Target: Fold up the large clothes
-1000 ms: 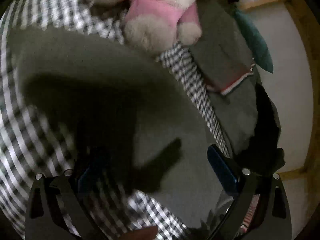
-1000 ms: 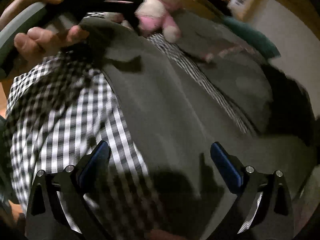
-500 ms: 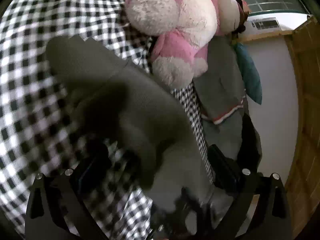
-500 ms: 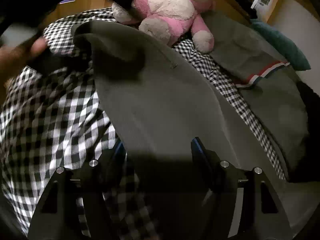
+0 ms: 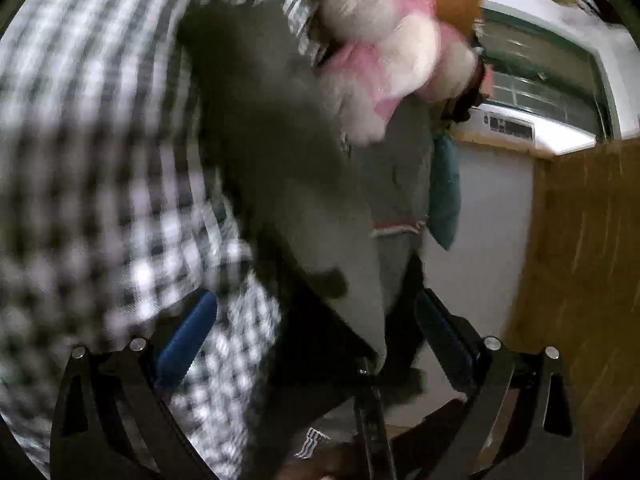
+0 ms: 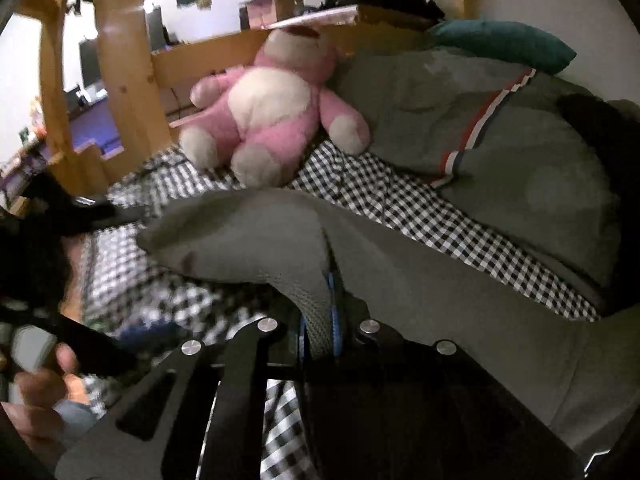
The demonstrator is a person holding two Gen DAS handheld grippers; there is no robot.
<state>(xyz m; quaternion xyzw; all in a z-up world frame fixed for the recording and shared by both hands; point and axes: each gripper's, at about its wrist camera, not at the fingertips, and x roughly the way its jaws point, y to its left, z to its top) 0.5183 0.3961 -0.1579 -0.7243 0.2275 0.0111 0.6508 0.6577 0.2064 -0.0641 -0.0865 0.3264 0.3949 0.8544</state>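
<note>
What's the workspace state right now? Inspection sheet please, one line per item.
Surface: bed with a black and white checked sheet.
Job's things: grey garment spread over the sheet, one edge lifted.
Clutter: pink stuffed bear at the head of the bed; grey blanket with a striped band; teal pillow behind it.
Grippers: right tongs shut on the grey garment's edge; left tongs open, nothing between the pads, view blurred.
Cables: nothing seen.
Surroundings: wooden bed frame post; cluttered shelf behind the bear; wooden panel and a window in the left view.
</note>
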